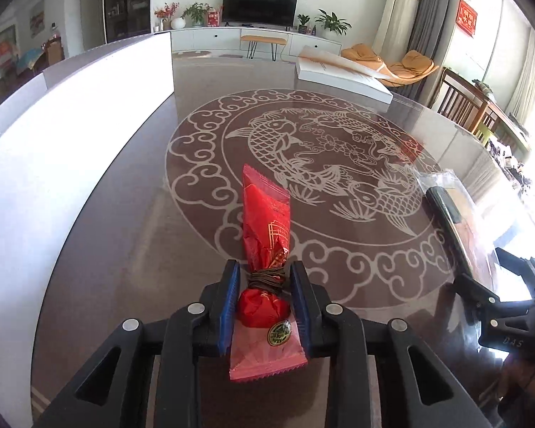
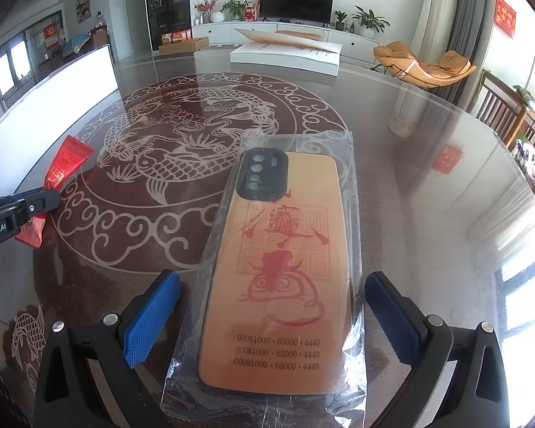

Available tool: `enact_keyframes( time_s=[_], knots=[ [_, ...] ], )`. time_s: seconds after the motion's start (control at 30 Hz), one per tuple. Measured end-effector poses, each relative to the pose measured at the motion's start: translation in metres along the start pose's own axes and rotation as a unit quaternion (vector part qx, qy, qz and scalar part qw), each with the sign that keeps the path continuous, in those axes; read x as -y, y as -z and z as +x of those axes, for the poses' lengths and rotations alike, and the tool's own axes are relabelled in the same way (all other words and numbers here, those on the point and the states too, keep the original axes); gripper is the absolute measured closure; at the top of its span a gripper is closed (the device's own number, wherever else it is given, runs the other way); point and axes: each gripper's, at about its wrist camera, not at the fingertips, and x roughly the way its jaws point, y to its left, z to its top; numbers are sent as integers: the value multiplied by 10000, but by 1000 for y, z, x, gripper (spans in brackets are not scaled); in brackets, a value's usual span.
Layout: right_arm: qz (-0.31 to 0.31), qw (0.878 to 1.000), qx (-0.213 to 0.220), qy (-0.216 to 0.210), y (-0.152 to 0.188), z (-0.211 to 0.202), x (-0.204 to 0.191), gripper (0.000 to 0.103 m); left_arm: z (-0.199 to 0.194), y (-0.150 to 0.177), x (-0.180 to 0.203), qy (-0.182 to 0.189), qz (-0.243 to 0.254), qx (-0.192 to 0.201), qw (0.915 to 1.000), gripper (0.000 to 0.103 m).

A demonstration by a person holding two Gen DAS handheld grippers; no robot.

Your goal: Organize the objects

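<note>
1. Left gripper point(image 1: 265, 278): blue-padded jaws stand close together around a red snack packet point(image 1: 265, 235). The pads sit at the packet's pinched neck, where a brown cord point(image 1: 267, 278) is wound round it. The right pad looks to be touching the cord; the left sits just beside it. Whether the pads actually press on the packet, I cannot tell.
2. Red snack packet: it points away from the camera along the gripper's line, its serrated pale end nearest the lens and its long end out over the table. A round dark sticker point(image 1: 281, 330) shows on the bulged part behind the cord.
3. Right wrist view shows the same packet point(image 2: 66, 167) at far left, caught in the black frame of the left gripper and lifted off the tabletop.
4. Right gripper point(image 2: 273, 321): jaws wide apart, one pad either side of a phone case point(image 2: 278, 285) sealed in a clear plastic sleeve point(image 2: 346, 164). Neither pad touches the sleeve.
5. Phone case: orange-tan back with red printed figures, rows of black digits, and a dark camera surround at the far end. It lies flat on the table.
6. Table point(image 2: 428, 185): glossy, round, dark, with a pale carp-and-cloud medallion point(image 1: 303, 164). An open white box point(image 2: 285, 53) sits at the far edge.
</note>
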Motion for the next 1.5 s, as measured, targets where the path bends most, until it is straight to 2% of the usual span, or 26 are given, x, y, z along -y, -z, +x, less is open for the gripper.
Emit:
enact_keyframes(
  time_s=[0.03, 0.1, 0.2, 1.5],
  knots=[
    [-1, 10000, 1, 5, 0, 0, 0, 0, -1, 3, 4, 22, 86, 8, 10000, 33],
    [-3, 10000, 1, 4, 0, 0, 0, 0, 5, 9, 10, -170, 281, -202, 9993, 0],
    [-6, 10000, 2, 7, 0, 0, 0, 0, 4, 14, 17, -326, 535, -270, 9977, 0],
    [28, 10000, -12, -39, 0, 1, 1, 0, 3, 15, 16, -307, 515, -264, 9979, 0]
  ],
)
